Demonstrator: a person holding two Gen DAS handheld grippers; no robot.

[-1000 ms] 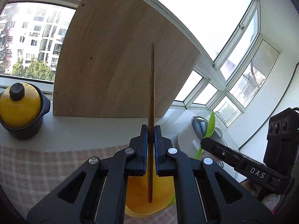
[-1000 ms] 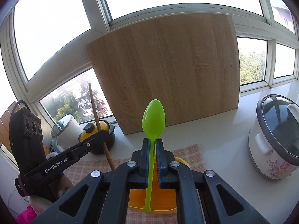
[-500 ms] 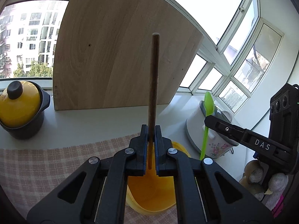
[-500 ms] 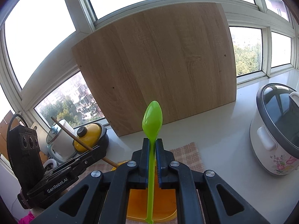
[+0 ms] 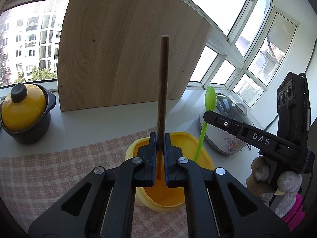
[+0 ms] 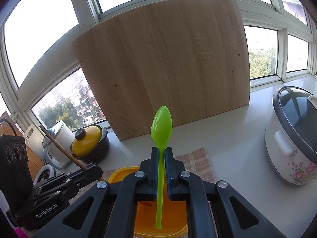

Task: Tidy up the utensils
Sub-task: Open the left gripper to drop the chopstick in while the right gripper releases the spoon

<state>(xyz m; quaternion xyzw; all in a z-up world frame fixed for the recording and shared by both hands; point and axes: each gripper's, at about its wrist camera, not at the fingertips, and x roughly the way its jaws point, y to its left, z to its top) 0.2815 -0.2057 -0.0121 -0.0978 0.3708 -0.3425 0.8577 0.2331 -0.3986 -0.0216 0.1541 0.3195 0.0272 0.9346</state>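
Note:
My left gripper [image 5: 160, 138] is shut on a brown wooden chopstick [image 5: 162, 83] that stands upright, its lower end over the open yellow container [image 5: 204, 158] on the checked mat. My right gripper [image 6: 162, 152] is shut on the handle of a green plastic spoon [image 6: 161, 127], bowl up, handle end down inside the same yellow container [image 6: 122, 172]. In the left wrist view the right gripper [image 5: 206, 117] holds the green spoon [image 5: 210, 99] at the container's right rim. In the right wrist view the left gripper [image 6: 97, 171] and its chopstick [image 6: 59, 148] sit at lower left.
A large wooden board [image 6: 164, 63] leans against the window. A yellow-lidded black pot [image 5: 23, 111] stands left on the sill, a white kettle [image 6: 57, 144] behind it. A flowered rice cooker [image 6: 293, 138] stands right. A checked mat [image 5: 49, 168] covers the counter.
Both grippers have come lower and closer over the yellow container. The chopstick has tilted and its lower end has sunk toward the container. The spoon handle reaches deeper into it.

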